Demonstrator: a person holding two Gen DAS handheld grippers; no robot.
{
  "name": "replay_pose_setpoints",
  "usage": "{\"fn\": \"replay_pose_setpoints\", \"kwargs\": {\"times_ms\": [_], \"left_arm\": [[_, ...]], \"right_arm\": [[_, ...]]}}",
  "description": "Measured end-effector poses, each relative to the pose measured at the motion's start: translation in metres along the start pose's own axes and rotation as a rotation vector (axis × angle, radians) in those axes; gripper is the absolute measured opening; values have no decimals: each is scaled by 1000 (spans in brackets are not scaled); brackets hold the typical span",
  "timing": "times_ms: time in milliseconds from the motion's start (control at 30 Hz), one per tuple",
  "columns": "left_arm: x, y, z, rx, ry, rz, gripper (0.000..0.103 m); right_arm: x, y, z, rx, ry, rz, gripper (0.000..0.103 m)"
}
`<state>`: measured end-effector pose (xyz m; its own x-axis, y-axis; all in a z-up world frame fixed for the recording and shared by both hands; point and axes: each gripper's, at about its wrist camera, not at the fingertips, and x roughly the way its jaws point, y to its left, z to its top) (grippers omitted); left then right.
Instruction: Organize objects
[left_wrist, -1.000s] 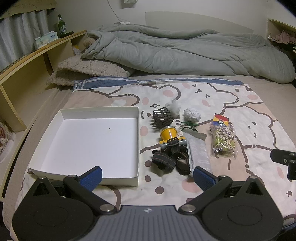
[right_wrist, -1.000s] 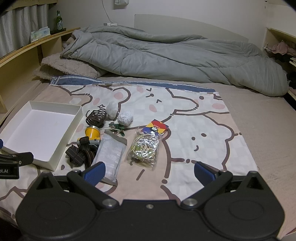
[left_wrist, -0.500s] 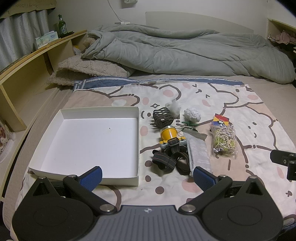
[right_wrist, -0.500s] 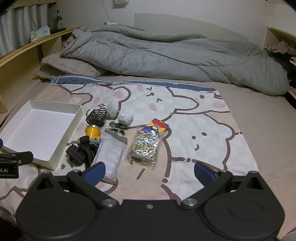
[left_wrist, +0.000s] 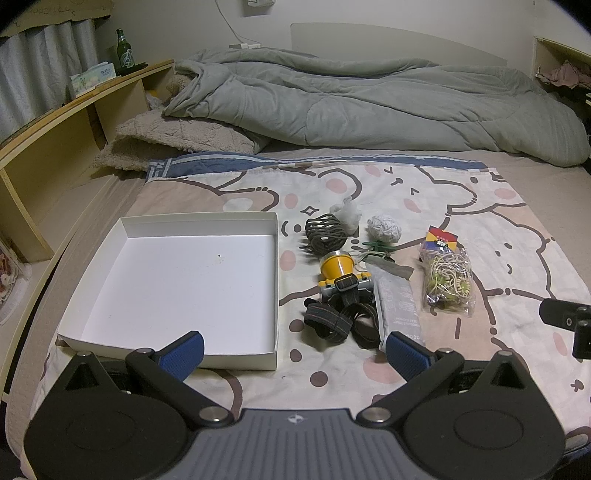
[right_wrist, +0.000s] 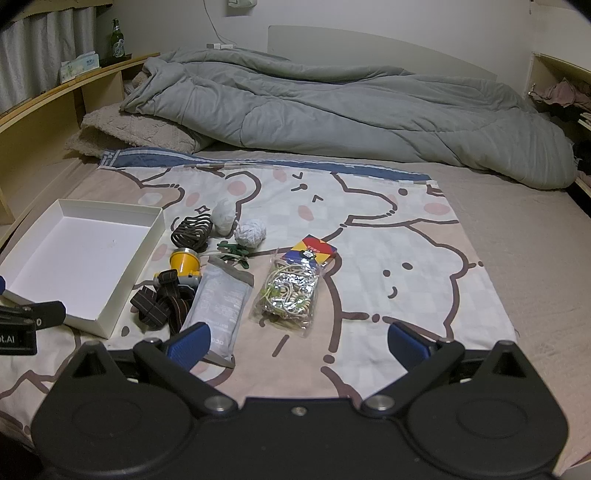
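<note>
Nothing is sorted yet: my left claw (left_wrist: 293, 349) and right claw (right_wrist: 297, 341) hang released and empty above the bed. The white box (left_wrist: 147, 225) lies bare; the headlamp (left_wrist: 338, 275) just beside it needs a grasp first.

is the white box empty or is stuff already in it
Empty. The white box shows only its bare floor with a tiny speck; the headlamp and other items lie on the blanket beside it.

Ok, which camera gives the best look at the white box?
The left wrist view: the white box lies almost straight ahead, its whole floor visible. The right wrist view has it at the left edge, foreshortened.
</note>
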<state>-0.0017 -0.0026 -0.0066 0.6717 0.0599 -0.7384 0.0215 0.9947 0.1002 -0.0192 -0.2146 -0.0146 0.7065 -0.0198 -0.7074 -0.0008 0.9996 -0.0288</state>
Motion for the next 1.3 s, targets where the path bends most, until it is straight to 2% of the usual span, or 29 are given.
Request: {"fn": "replay_pose_setpoints", "kwargs": {"times_ms": [300,467,733,900,1133,1300], "left_arm": [[1,1,3,11,-7,-2,103],[3,1,15,19,-27,-2,103],[11,4,39,24,-76,9,103],[26,5,50,20,-116,34,103],[56,12,61,-42,-88,-4,103],[74,16,62,-113,-50,-51,103]], "right_arm": [[3,-3,3,29,3,25,103],[9,-5,15,60,7,60,103],[23,-7,39,110,-35,109,103],[42,-7,52,152,-35,158,103],[83,-5,55,188,-17,169,103],[118,4,50,204,71,203,103]]}}
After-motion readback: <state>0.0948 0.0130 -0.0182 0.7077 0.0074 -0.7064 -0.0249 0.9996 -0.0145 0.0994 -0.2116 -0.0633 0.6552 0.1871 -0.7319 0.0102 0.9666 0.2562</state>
